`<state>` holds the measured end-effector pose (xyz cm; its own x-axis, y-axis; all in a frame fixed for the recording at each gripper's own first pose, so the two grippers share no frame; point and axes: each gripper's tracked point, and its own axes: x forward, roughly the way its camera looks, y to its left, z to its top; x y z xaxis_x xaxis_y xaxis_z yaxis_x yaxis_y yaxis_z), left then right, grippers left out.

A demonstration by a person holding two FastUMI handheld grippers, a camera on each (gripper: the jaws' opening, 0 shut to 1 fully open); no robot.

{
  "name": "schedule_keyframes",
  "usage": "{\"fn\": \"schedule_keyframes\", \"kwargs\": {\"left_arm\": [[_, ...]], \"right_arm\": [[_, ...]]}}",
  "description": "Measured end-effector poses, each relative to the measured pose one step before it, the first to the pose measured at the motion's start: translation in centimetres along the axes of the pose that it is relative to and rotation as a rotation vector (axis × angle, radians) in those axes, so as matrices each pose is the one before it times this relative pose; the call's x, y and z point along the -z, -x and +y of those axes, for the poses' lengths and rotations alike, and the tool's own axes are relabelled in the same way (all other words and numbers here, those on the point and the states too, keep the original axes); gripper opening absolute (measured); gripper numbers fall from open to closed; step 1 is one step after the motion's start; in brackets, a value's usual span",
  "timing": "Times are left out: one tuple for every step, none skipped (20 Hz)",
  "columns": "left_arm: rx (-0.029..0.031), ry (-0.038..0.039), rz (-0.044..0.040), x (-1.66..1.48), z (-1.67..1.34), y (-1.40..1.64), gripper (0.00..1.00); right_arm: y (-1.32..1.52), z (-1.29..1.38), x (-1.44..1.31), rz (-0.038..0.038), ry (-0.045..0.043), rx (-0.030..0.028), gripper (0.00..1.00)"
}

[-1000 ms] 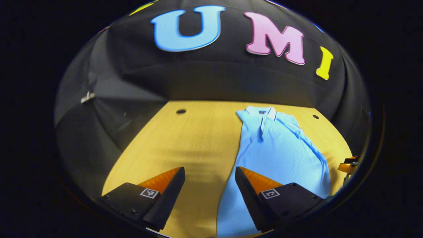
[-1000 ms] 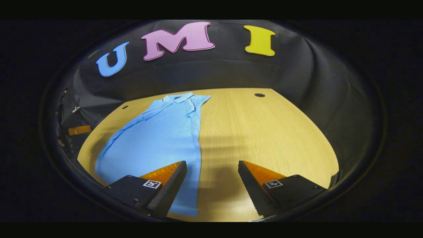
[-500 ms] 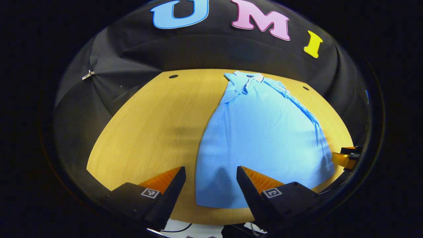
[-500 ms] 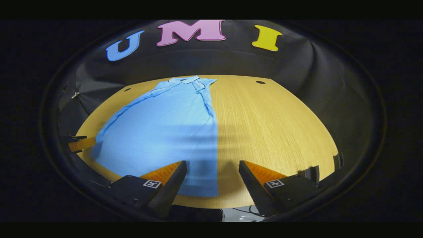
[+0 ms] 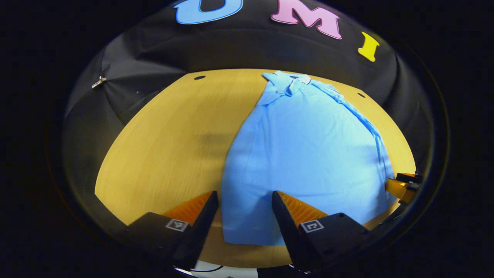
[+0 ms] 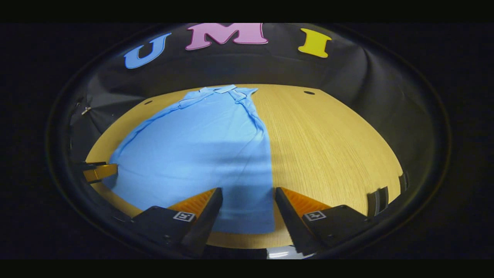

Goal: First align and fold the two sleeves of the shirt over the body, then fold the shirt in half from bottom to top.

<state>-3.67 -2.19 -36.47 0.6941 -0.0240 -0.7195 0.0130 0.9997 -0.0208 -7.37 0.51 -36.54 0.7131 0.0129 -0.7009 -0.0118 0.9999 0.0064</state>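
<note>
A light blue polo shirt [image 5: 308, 146] lies flat on the wooden table [image 5: 166, 135], collar at the far end, hem by the front edge, and both sleeves lie folded in along its sides. In the left gripper view my left gripper [image 5: 244, 197] is open over the hem's left corner, with cloth showing between its fingers. The right gripper view has the shirt [image 6: 200, 146] left of centre. There my right gripper [image 6: 248, 192] is open over the hem's right corner. Each gripper appears at the rim of the other's view: the right gripper [image 5: 403, 185] and the left gripper [image 6: 98, 172].
The table [image 6: 328, 146] has small round holes near its far corners [image 5: 199, 77] [image 6: 308, 92]. Its front edge runs just under both grippers. Black cloth walls close in the back and sides. A small metal clip [image 5: 98, 82] hangs on the left wall.
Both grippers have drawn back to the shirt's hem by the front edge. Each now has a bottom corner between its fingers, and both finger gaps have narrowed slightly.
</note>
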Motion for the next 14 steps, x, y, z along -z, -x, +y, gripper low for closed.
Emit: {"fn": "schedule_keyframes", "kwargs": {"left_arm": [[0.03061, -0.01866, -0.00038, 0.067, -0.737, -0.1, 0.84], [0.01242, -0.01488, -0.0048, -0.242, -0.53, -0.258, 0.72], [0.01059, -0.00418, -0.00383, -0.276, -0.641, -0.258, 0.6], [0.0104, -0.00379, -0.00131, -0.226, -0.567, -0.283, 0.43], [0.01725, -0.00722, -0.00483, -0.161, -0.669, -0.095, 0.27], [0.01586, -0.00372, -0.00365, -0.217, -0.459, -0.153, 0.2], [0.01817, 0.00518, -0.00675, -0.246, -0.448, -0.226, 0.16], [0.02325, 0.01461, -0.00253, -0.257, -0.569, -0.323, 0.1], [0.03264, 0.02305, -0.00627, -0.193, -0.643, 0.067, 0.08], [0.03399, 0.03399, -0.00758, -0.197, -0.664, -0.108, 0.06], [0.03445, 0.04005, -0.00781, -0.203, -0.56, -0.091, 0.06], [0.02304, 0.03854, -0.00396, -0.174, -0.379, -0.126, 0.06], [0.00427, 0.03193, -0.01295, -0.353, 0.146, -0.144, 0.06], [-0.01138, 0.01445, -0.00996, -0.297, 0.345, 0.017, 0.06]], "right_arm": [[-0.453, 0.544, -0.359, 0.00438, 0.0057, -0.00979, 0.72], [-0.184, 0.487, -0.188, -0.00447, 0.00311, -0.01043, 0.55], [-0.208, 0.374, -0.214, 0.00604, 0.00468, -0.01039, 0.48], [-0.302, 0.294, -0.446, -0.01136, -0.00063, -0.00486, 0.24], [-0.08, 0.129, -0.179, 0.00465, -0.00438, -0.00494, 0.17], [-0.214, 0.628, -0.264, -0.00694, -0.0013, -0.02623, 0.1], [-0.145, 0.828, 0.0, 0.01144, -0.00817, -0.04549, 0.16], [-0.198, 0.045, -0.639, -0.01211, -0.02416, -0.01048, 0.05], [-0.209, 0.352, 0.04, -0.00039, -0.0368, -0.03069, 0.03], [-0.159, 0.672, -0.194, -0.00138, -0.04599, -0.03595, 0.0], [-0.311, 0.252, -0.244, -0.00561, -0.04958, -0.02166, 0.1], [-0.157, 0.07, -0.203, -0.00236, -0.03267, -0.01192, 0.0], [-0.162, -0.105, -0.247, -0.00696, -0.00322, 0.00313, 0.0], [-0.207, -0.175, -0.477, -0.01166, 0.02639, 0.011, 0.05]]}}
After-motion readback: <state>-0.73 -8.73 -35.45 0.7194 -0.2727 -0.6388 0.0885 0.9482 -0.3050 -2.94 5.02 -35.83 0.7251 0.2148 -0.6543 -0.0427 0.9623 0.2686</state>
